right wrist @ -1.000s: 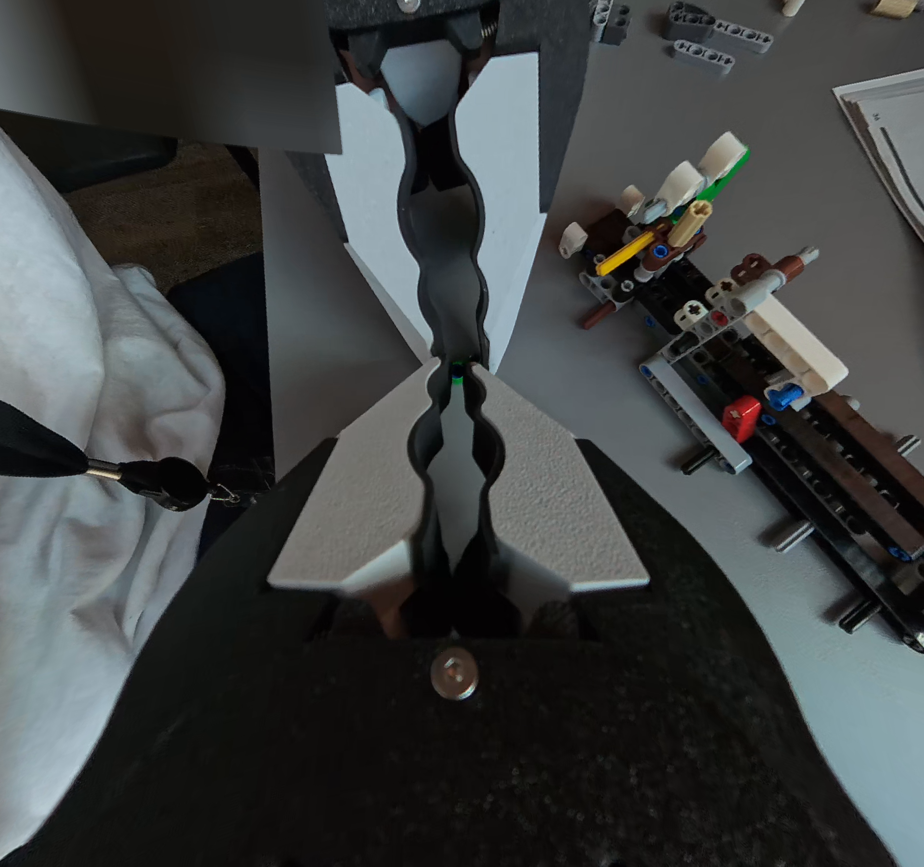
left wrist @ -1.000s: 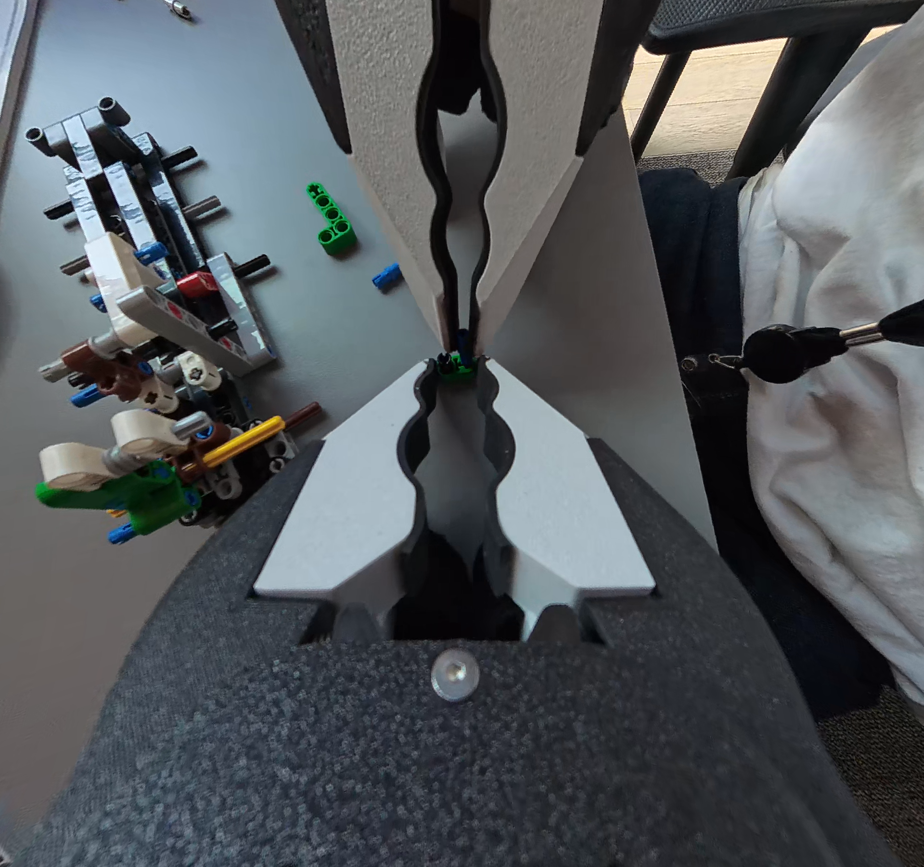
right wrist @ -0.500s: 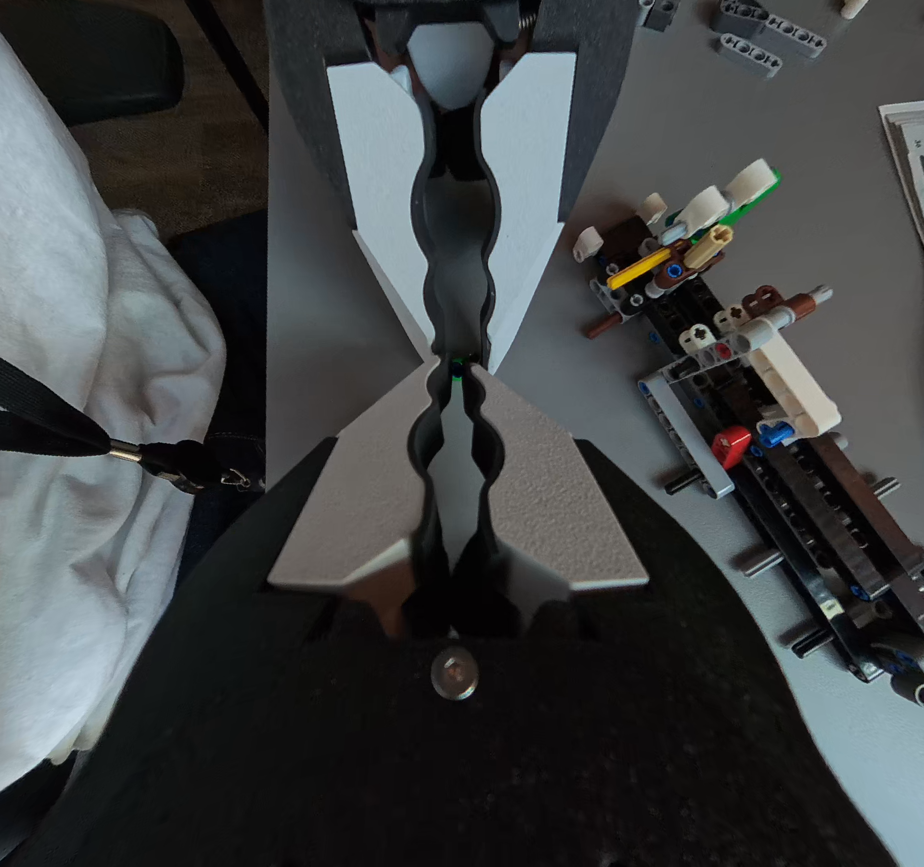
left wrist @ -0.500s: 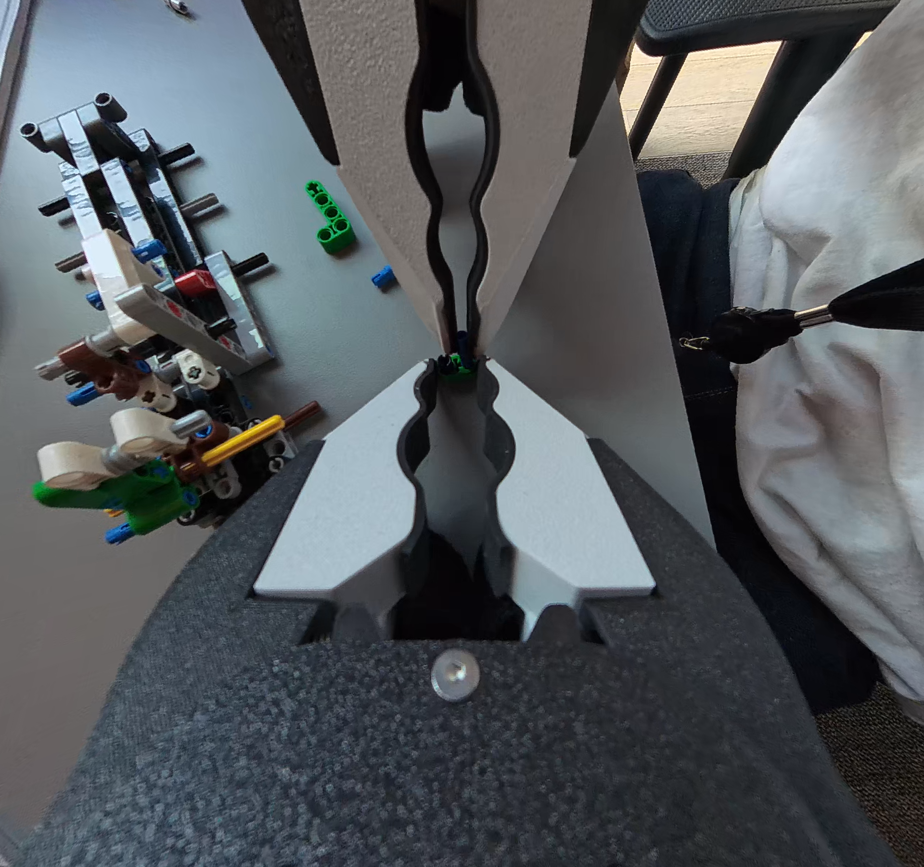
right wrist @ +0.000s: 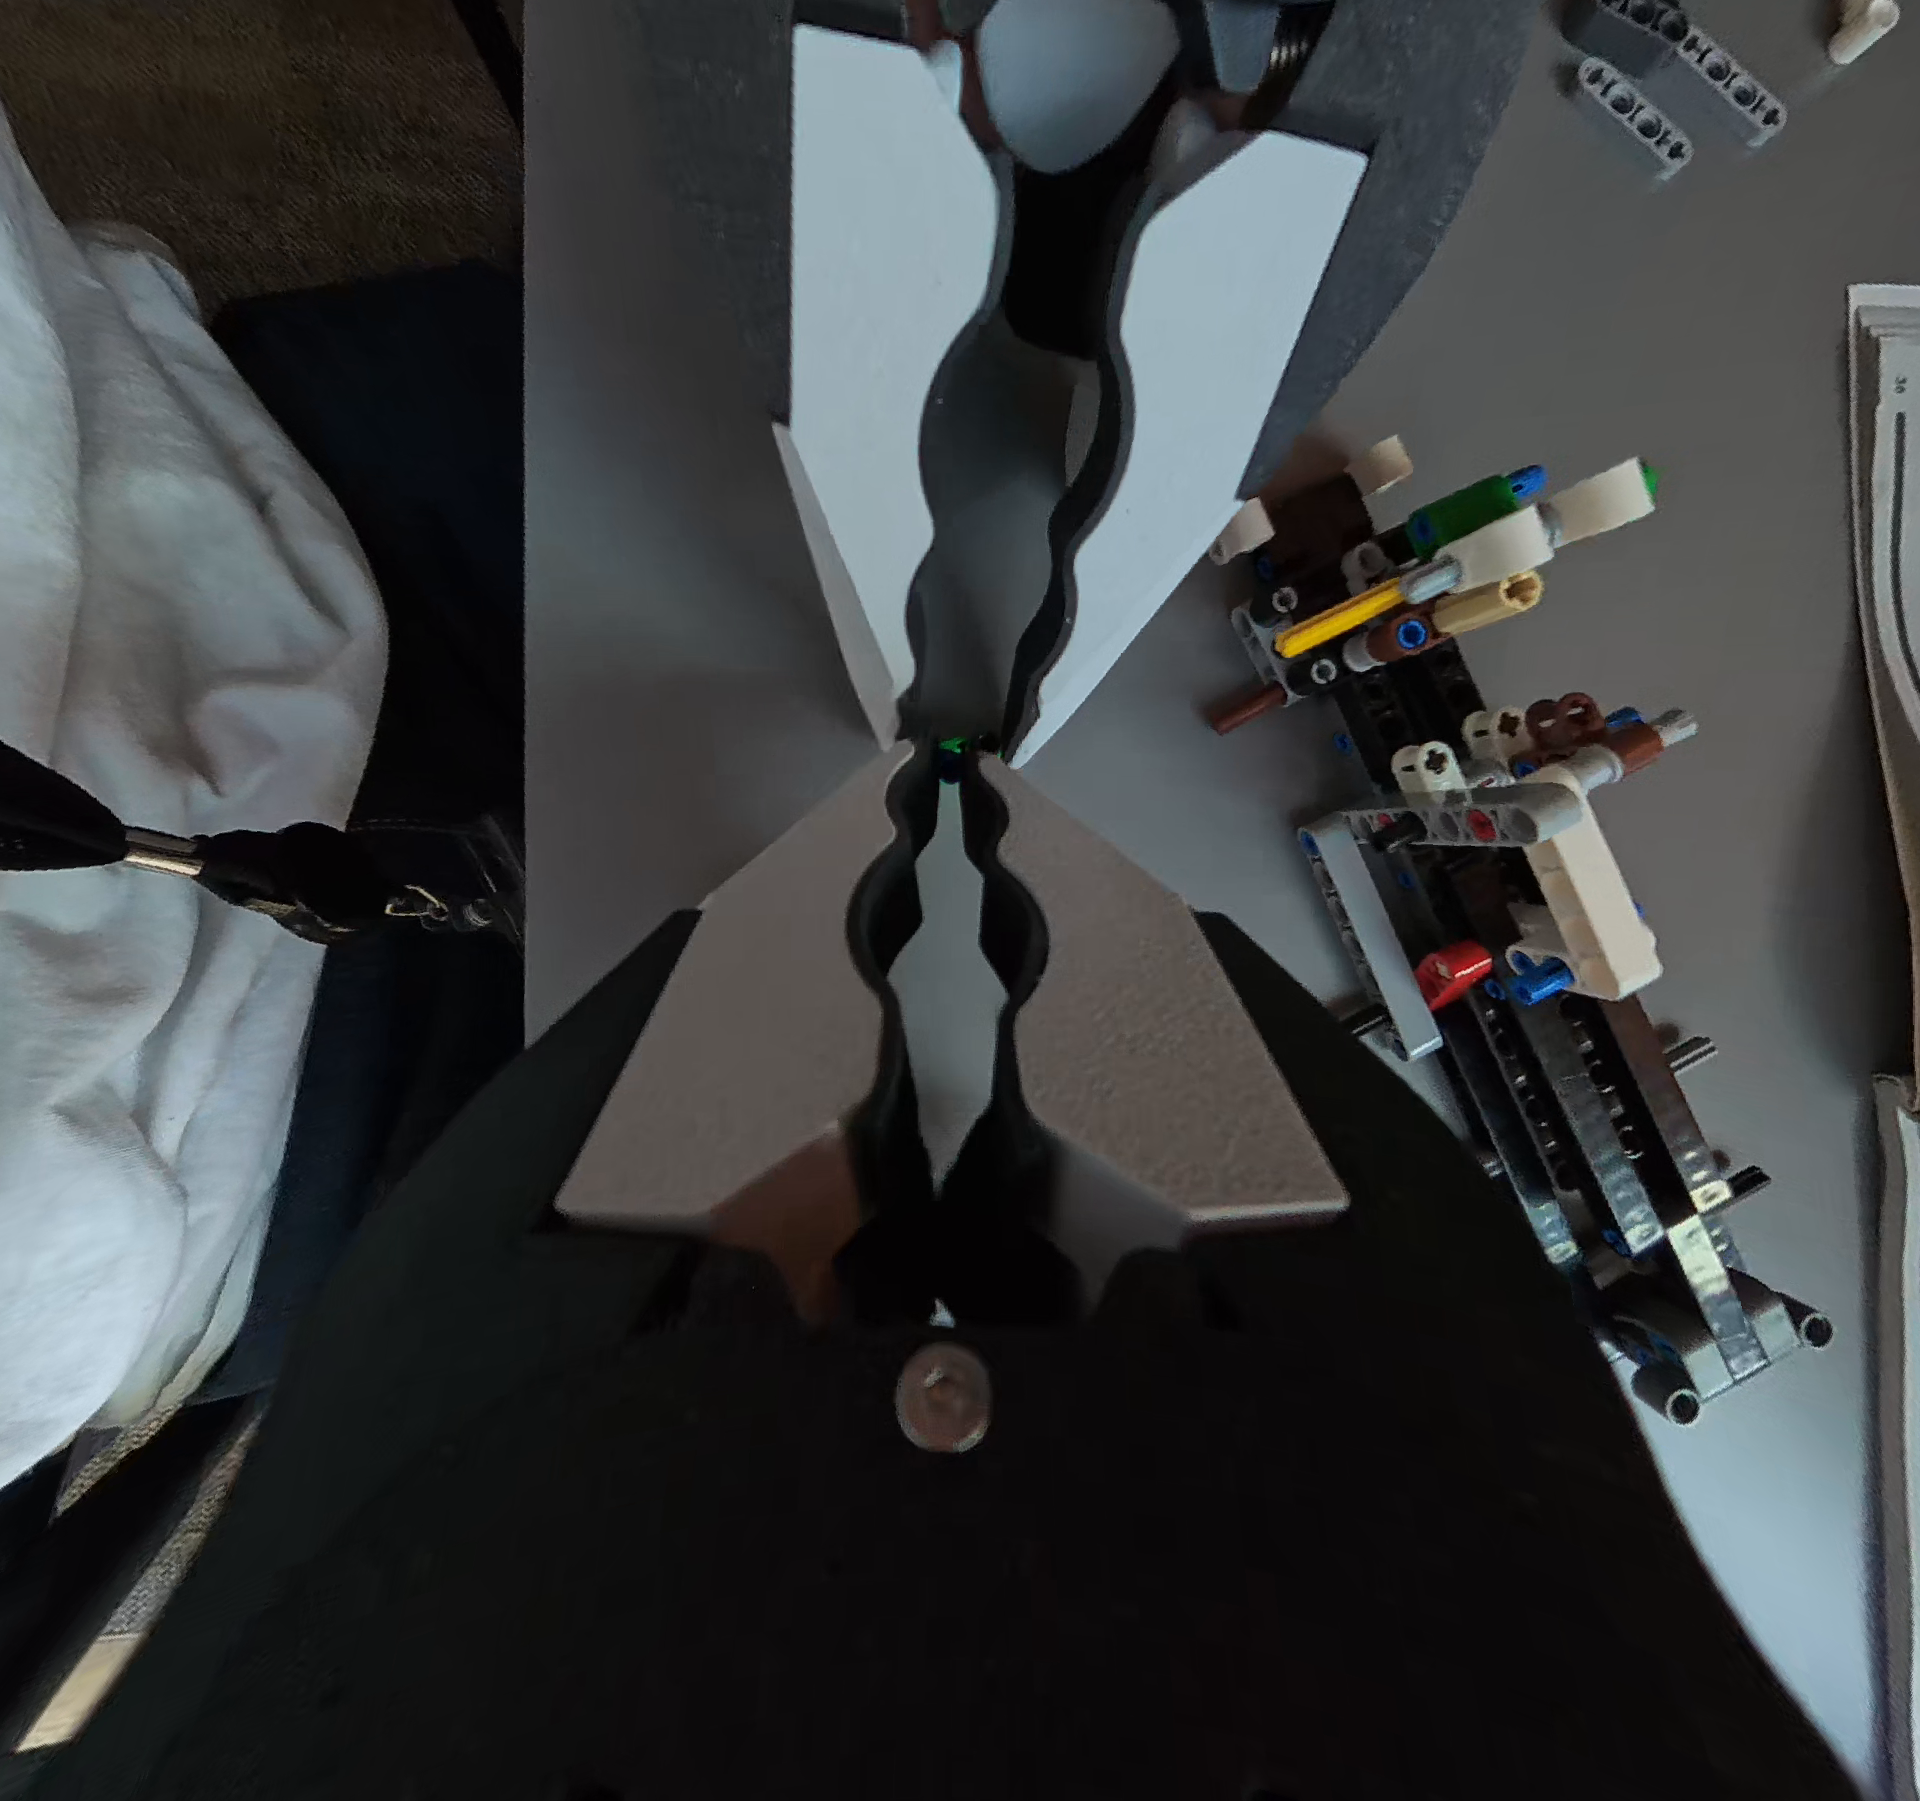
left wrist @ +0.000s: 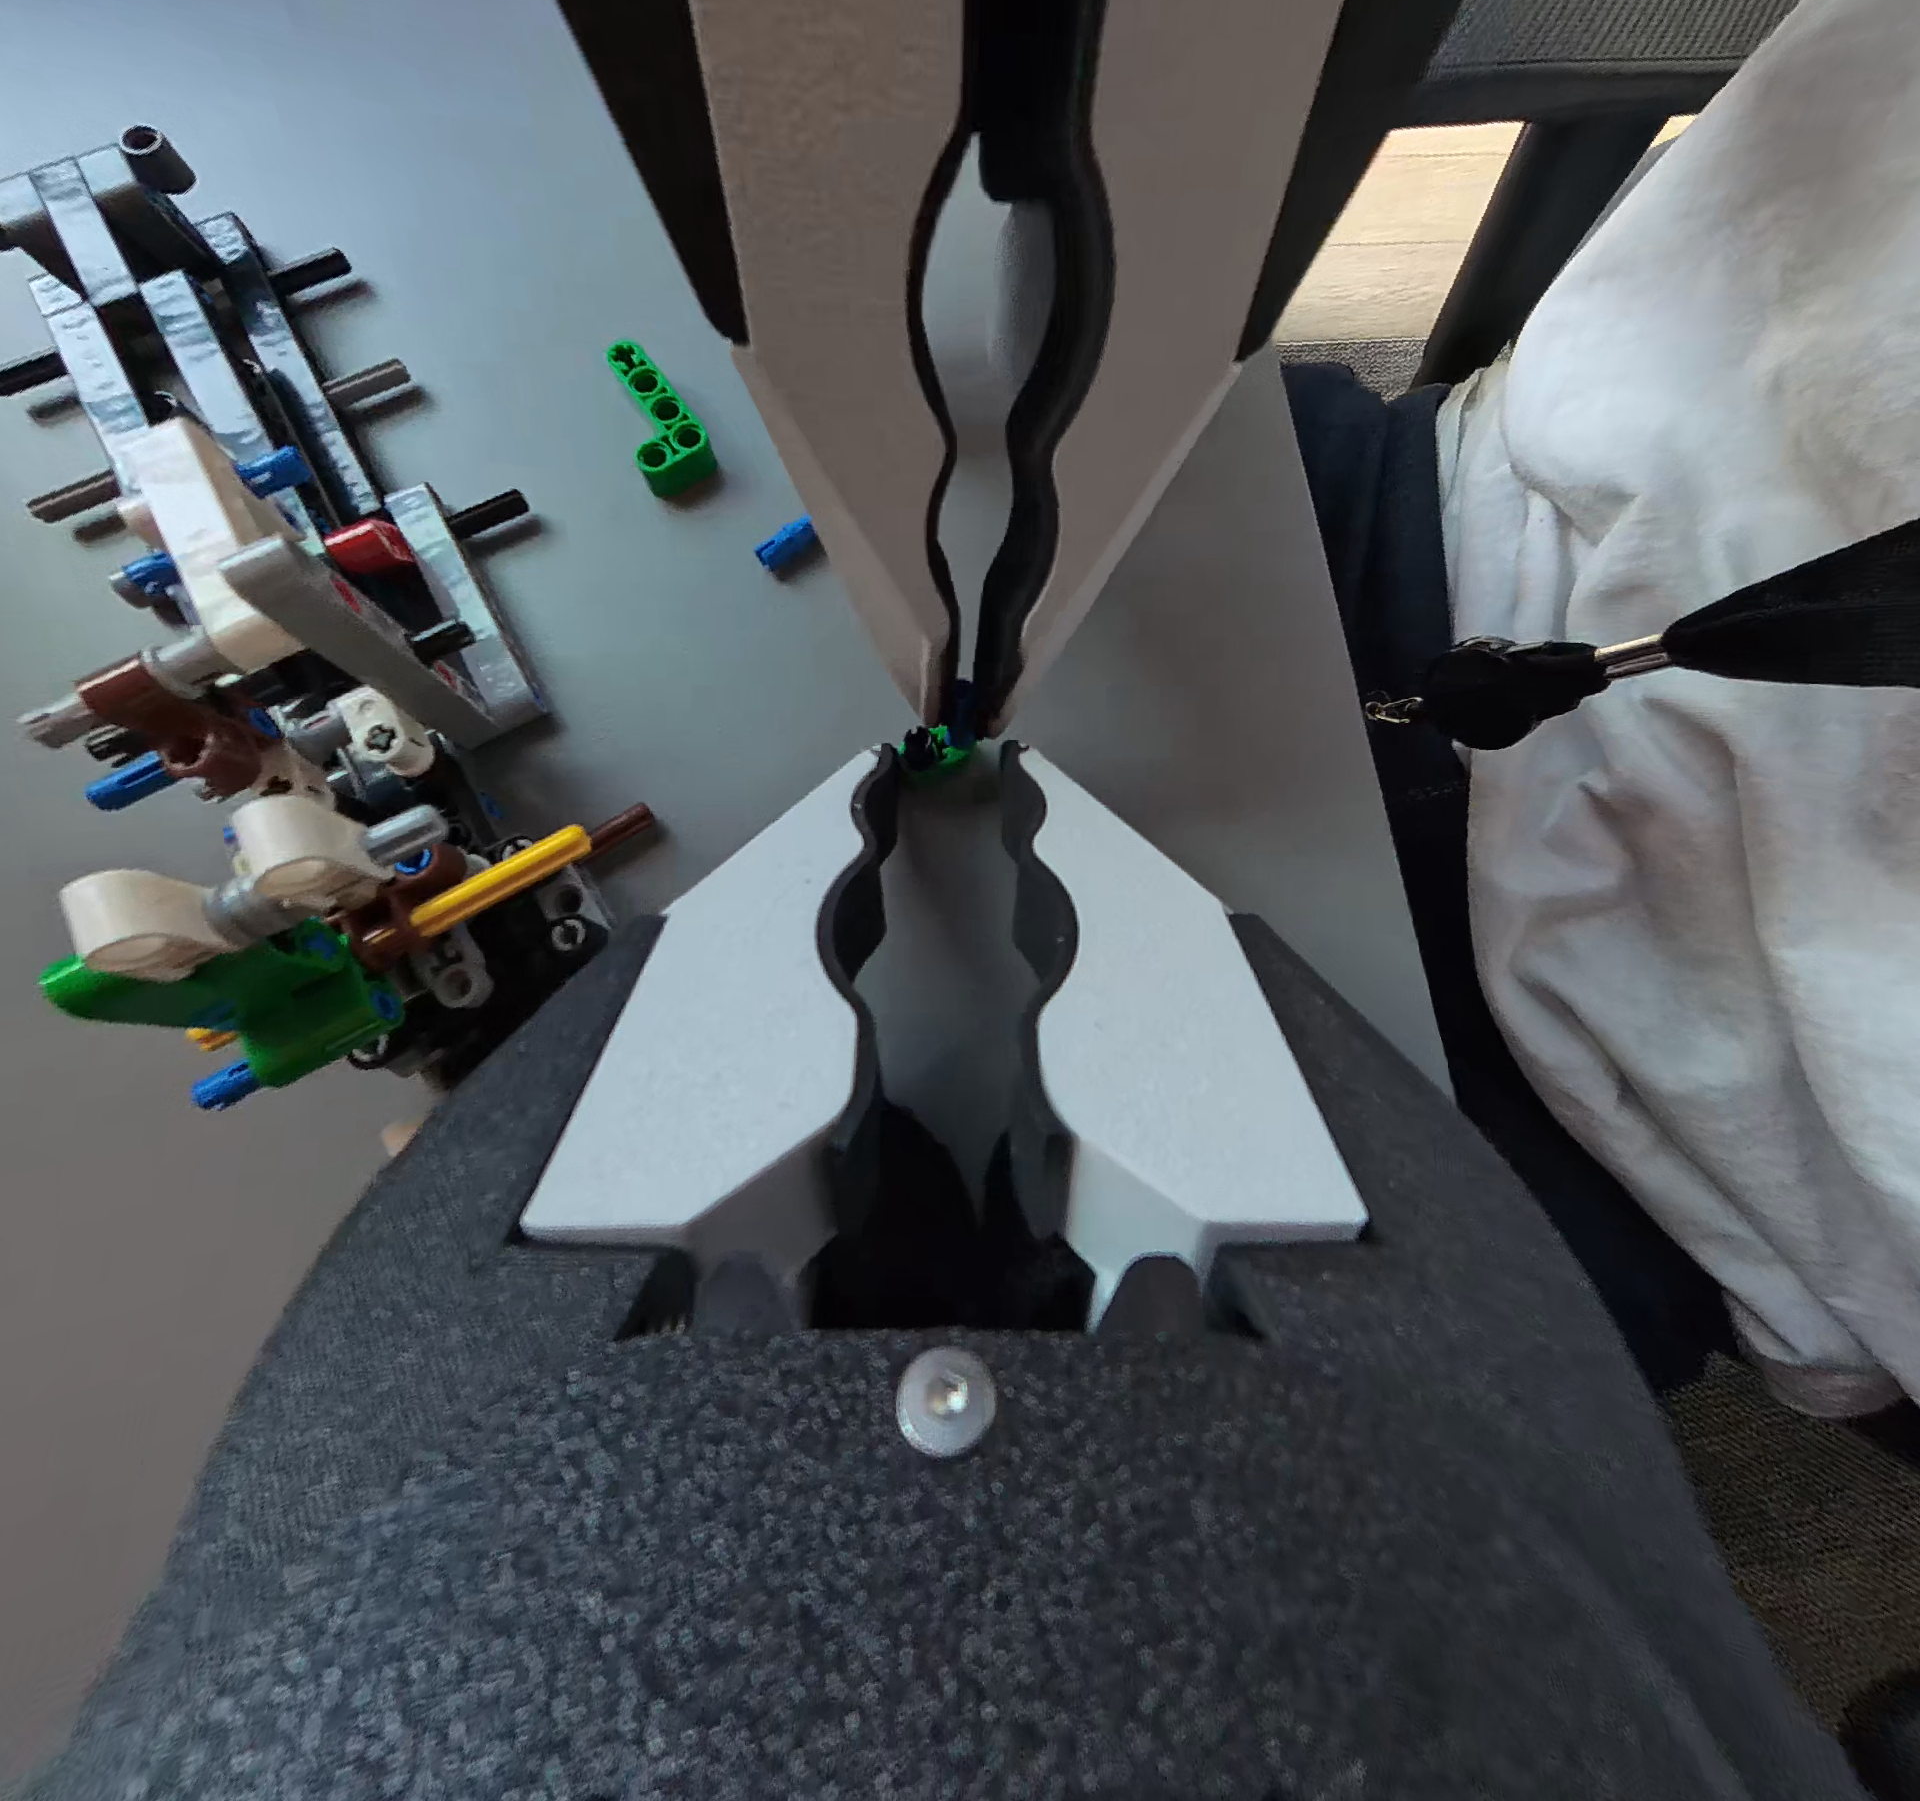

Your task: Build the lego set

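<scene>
Lego model on table left of both tools, L-beam and pin between.

The two grippers meet tip to tip over the table's near edge, the left gripper & right gripper filling the middle w/ no gap between them. On the model's side, the long lego build blocks most of the tabletop, leaving bare lanes around the loose green L-beam & blue pin. On the other side, past the table edge, the person's white top & a black strap clip crowd in close.
</scene>
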A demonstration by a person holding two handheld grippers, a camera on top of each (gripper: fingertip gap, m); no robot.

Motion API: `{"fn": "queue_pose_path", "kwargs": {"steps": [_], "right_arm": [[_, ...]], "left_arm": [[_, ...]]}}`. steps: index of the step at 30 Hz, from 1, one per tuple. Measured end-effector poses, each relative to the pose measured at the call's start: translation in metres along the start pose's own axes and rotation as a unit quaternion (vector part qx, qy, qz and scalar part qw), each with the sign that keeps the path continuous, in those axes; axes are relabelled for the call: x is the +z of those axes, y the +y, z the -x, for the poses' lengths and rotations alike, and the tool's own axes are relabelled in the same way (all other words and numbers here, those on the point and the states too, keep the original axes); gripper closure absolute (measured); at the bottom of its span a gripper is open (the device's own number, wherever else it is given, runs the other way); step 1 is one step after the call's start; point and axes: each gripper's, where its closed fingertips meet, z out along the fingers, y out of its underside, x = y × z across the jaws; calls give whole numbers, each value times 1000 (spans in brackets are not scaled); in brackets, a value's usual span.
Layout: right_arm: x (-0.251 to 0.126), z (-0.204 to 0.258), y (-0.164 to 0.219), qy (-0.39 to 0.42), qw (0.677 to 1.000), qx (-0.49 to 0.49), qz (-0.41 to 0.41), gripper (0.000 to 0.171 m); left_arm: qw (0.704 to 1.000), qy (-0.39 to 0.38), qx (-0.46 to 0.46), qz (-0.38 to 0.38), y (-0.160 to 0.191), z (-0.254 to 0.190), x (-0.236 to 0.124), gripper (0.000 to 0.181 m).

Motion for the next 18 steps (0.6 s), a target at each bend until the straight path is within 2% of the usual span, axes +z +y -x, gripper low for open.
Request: {"fn": "queue_pose_path", "kwargs": {"steps": [12,18], "right_arm": [[1,0,0,0,998,-32,52,169],[1,0,2,-16,998,-3,63,168]], "left_arm": [[1000,-24,19,2,1,2,0,168],[1000,-22,16,2,1,2,0,168]]}}
